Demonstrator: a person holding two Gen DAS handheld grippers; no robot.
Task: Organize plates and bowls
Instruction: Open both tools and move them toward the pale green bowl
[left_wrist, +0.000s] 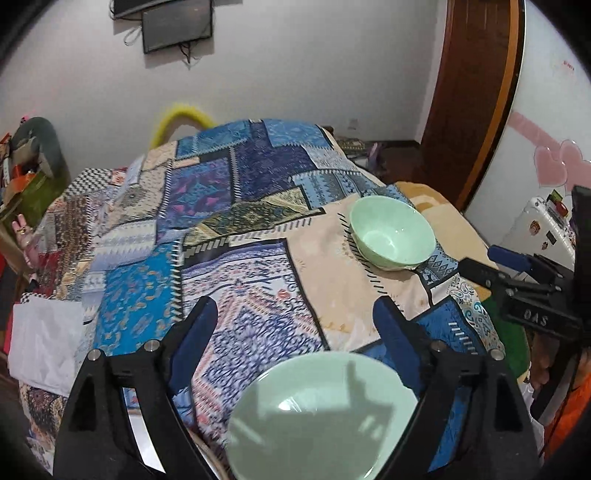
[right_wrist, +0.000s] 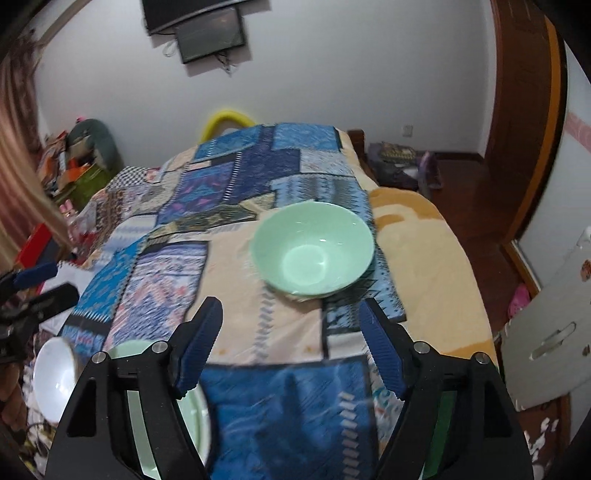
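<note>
Now the decisive relation was plain: the far green bowl (right_wrist: 312, 249) sat upright on the patchwork bedspread (right_wrist: 258, 173), toward its right edge, straight ahead of the right gripper (right_wrist: 290, 345) and just beyond its fingertips. From the left gripper (left_wrist: 295, 345) the same bowl (left_wrist: 392, 232) lay ahead and off to the right, near but clearly farther, so the right hand was judged the nearer one for any pickup. Being round, the bowl offered no long axis; only its rim mattered.

Both sets of jaws were seen standing well apart, with nothing between the blue pads. A second green bowl (left_wrist: 321, 413) was seen directly under the left gripper at the near edge of the bedspread, below the jaws and not pinched. At the near left corner, a white bowl (right_wrist: 55, 380) and a green plate (right_wrist: 192, 417) were partly hidden by the right tool.

Only one bit of writing could be read: raised letters on the right gripper's body in the left view, seemingly "OAS". Stickers on the white suitcase (left_wrist: 543, 229) were too small to make out.
</note>
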